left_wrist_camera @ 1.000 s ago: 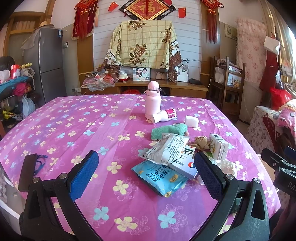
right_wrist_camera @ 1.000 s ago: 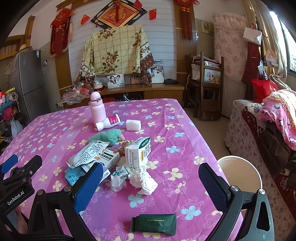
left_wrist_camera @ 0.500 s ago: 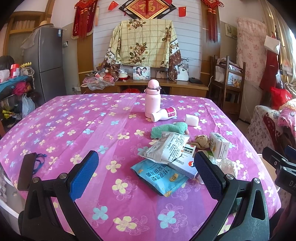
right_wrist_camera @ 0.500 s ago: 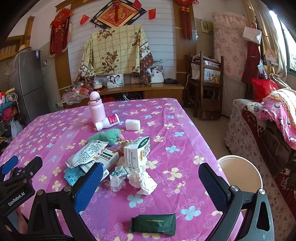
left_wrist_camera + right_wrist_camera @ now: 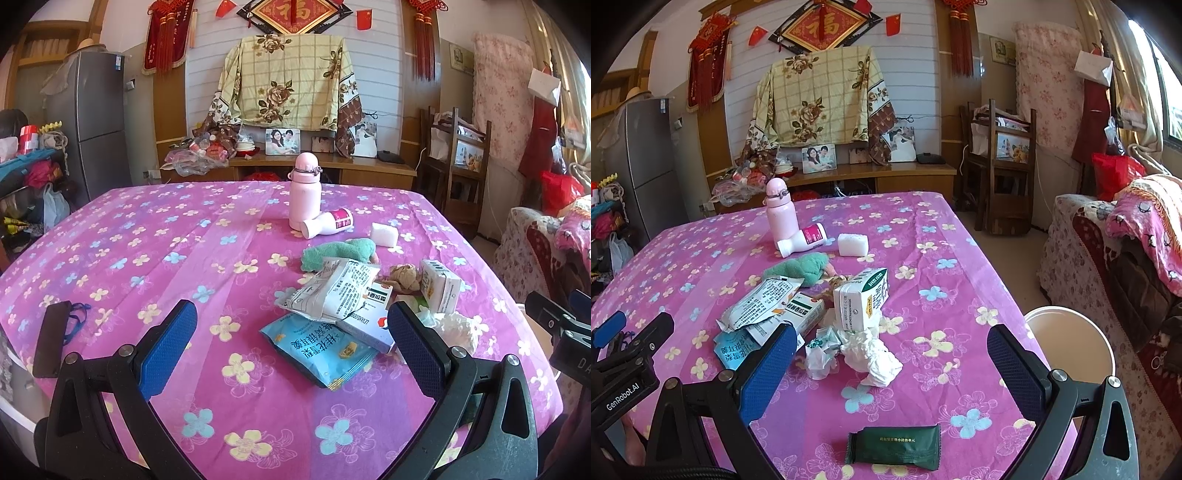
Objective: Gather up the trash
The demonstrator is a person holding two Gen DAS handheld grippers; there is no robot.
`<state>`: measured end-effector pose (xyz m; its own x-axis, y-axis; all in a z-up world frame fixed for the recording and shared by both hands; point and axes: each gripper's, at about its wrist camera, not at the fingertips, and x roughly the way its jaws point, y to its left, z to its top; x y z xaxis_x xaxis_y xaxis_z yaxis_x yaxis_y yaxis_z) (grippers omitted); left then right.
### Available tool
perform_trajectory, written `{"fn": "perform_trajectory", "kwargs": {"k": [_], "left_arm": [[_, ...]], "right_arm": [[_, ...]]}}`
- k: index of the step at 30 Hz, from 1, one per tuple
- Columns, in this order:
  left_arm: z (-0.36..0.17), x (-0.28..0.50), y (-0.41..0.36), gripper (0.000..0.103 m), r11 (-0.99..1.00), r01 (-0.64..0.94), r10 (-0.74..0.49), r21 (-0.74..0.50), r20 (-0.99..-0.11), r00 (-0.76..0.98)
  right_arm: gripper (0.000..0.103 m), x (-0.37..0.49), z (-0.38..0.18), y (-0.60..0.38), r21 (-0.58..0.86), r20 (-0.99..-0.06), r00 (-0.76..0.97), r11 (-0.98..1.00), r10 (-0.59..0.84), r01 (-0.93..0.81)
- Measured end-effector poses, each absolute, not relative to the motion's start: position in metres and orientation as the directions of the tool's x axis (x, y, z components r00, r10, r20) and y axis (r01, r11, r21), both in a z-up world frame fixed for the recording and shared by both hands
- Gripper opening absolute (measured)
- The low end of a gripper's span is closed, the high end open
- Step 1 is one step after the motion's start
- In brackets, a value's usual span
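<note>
Trash lies heaped toward the right edge of the table [image 5: 110,236], on its purple flowered cloth. Crumpled tissue [image 5: 873,356] sits nearest the near edge, touching a smaller wad [image 5: 820,350] on its left and a white-and-green carton [image 5: 862,301] standing just behind it. Left of the carton a white pouch [image 5: 761,304] overlaps a flat box [image 5: 805,314], and both rest on a blue packet [image 5: 319,349]. A brown wad [image 5: 404,277] lies behind the carton, touching a green cloth [image 5: 338,253].

Farther back, a white bottle [image 5: 327,225] lies on its side against an upright pink flask [image 5: 304,195], with a white block [image 5: 384,234] to their right. A dark strap [image 5: 51,338] lies at the left edge.

Left gripper [image 5: 291,341] hovers over the near edge with its blue-padded fingers spread wide and empty; the blue packet and flat box lie between and beyond them. Right gripper [image 5: 888,365] is also spread wide and empty, framing the tissue.

Only the right view shows a dark green wrapper [image 5: 894,446] alone near the near edge, and a white bucket [image 5: 1071,343] on the floor past the right edge. The left view hides most of the tissue behind its right finger, but shows the blue packet whole; in the right view a finger covers part of that packet.
</note>
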<state>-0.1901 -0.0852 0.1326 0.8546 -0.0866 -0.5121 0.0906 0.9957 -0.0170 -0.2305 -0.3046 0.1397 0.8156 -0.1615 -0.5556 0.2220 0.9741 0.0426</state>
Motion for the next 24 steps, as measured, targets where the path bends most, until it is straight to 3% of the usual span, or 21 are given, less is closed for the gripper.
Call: {"fn": "perform_trajectory", "kwargs": {"k": [24], "left_arm": [[0.1256,-0.1841,-0.0840,0.103,0.996,0.086,-0.081,-0.016,-0.528,0.845]], "right_arm": [[0.102,-0.2215,0.1329,-0.3084,0.042,-0.589,0.791,0.971,-0.165,0.234]]}}
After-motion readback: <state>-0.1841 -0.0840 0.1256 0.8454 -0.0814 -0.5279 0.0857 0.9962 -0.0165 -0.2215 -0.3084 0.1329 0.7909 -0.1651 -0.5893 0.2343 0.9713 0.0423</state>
